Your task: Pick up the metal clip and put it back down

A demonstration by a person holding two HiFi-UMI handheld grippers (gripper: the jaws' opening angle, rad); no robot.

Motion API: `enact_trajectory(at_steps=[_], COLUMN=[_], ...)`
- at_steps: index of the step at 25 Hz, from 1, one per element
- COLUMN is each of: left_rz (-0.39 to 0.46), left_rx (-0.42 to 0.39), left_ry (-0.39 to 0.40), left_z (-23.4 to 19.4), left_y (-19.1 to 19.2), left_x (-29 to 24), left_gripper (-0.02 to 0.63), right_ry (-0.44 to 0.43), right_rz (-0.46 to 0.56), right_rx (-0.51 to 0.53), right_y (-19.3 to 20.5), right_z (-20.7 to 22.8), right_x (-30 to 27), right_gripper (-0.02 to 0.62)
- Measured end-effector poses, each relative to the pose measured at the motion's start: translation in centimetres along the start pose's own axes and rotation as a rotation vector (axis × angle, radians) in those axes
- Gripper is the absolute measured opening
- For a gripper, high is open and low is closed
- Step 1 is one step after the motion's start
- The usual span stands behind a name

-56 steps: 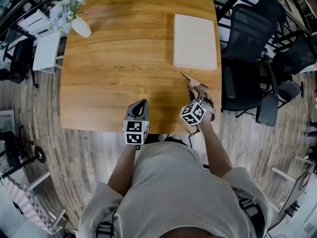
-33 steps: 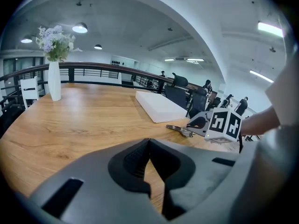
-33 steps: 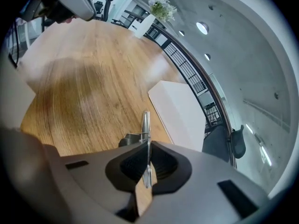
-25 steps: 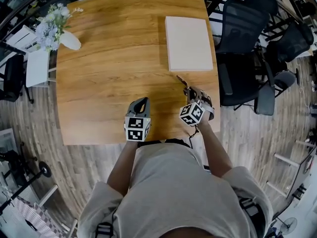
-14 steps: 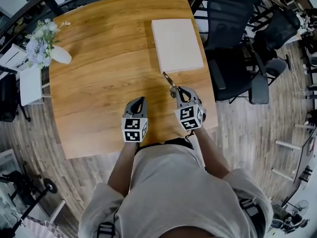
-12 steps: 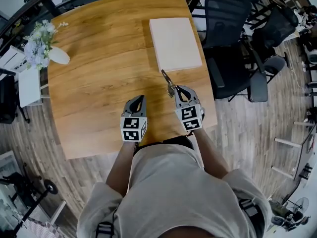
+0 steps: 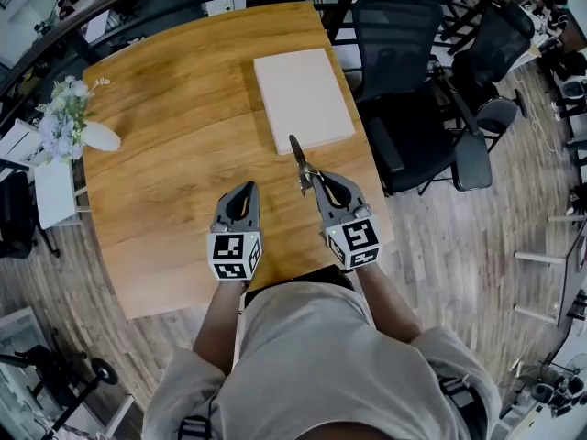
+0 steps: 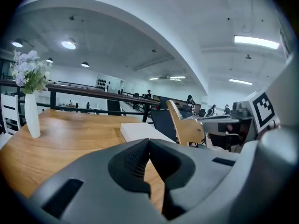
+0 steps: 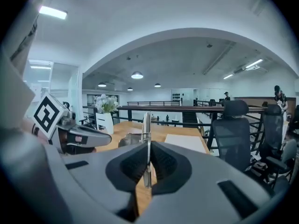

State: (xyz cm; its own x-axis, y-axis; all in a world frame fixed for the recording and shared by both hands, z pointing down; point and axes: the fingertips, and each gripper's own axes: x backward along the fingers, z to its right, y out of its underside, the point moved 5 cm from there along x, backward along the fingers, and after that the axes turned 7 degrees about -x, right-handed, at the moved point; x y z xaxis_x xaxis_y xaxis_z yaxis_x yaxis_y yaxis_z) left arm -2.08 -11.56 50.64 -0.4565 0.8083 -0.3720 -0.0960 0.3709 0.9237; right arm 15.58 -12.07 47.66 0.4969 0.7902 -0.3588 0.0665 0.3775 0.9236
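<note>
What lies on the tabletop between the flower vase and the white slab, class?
Nothing: in the head view, the wooden tabletop is bare between the flower vase and the white slab.

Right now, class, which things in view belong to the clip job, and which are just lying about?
Job in hand:
- clip
- right gripper, shut on the clip
- table

Lying about:
- white slab
- vase of flowers
- chairs
- left gripper, shut and empty
</note>
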Motion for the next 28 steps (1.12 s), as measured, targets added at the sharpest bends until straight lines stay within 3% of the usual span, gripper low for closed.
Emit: enact_trajectory(at_steps=[7,18,28], left_rz=[0.043,0.272,0.247], left_rx=[-0.016,-0.076,-0.100], left_ry=[-0.029,-0.038,-0.087], left_z=[2.5,7.8,10.6], left_y=[-3.4,-12.7,-12.4], left_x=[-0.9,1.0,0.8], left_gripper=[0.023,0.023,0.023], right_ry=[-0.062,-0.103,-0.161], right_rz=[0.132,0.364,0.369], right_rx=[-0.037,0.010,-0.003], right_y=[-3.9,-9.9,-9.8], right_z=[2.7,5.8,7.5], right_x=[3.3,9.6,10.7], right_gripper=[0.028,0.028,0.028])
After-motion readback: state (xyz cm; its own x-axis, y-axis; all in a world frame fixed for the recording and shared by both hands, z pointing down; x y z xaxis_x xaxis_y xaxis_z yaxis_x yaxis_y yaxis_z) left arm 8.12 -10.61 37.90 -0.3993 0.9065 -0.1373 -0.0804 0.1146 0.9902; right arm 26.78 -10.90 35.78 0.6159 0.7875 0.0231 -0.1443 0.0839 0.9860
